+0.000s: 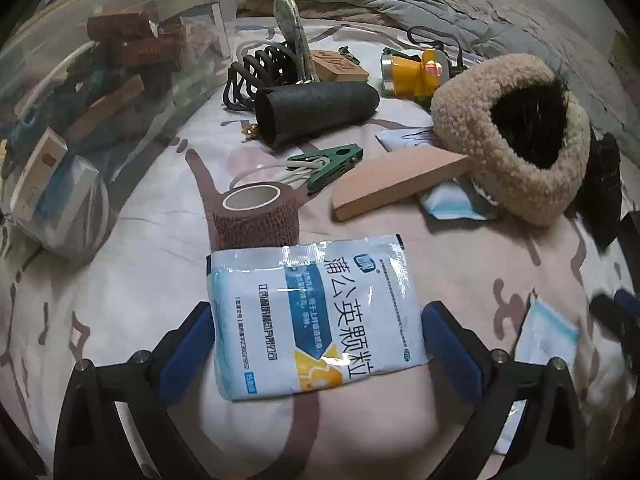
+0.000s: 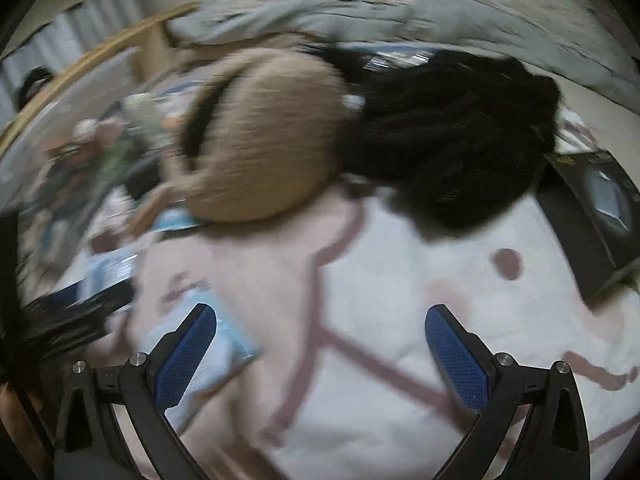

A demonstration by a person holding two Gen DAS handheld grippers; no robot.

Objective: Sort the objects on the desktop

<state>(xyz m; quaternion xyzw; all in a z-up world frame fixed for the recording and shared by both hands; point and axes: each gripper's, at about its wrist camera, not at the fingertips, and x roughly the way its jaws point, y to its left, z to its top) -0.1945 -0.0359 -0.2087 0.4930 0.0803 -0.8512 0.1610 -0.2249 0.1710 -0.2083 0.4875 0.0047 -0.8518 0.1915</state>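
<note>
A blue-and-white medicine sachet (image 1: 312,312) lies flat on the patterned bedsheet (image 1: 132,280). My left gripper (image 1: 318,312) stands open around it, one blue pad along each long edge, and I cannot tell whether they touch. Just beyond it sits a brown bandage roll (image 1: 256,216). My right gripper (image 2: 320,312) is open over bare sheet in a blurred view, with a pale blue packet (image 2: 224,352) under its left finger (image 2: 188,356). A tan fleece hat (image 2: 260,132) and a black knit item (image 2: 452,132) lie ahead of it.
Farther on the bed lie a green clip (image 1: 328,164), a wooden wedge (image 1: 396,184), a black tube (image 1: 316,112), a dark hair claw (image 1: 256,72), a yellow headlamp (image 1: 416,72) and the fleece hat (image 1: 512,136). A clear bag (image 1: 80,100) of items stands left. A dark box (image 2: 592,216) lies right.
</note>
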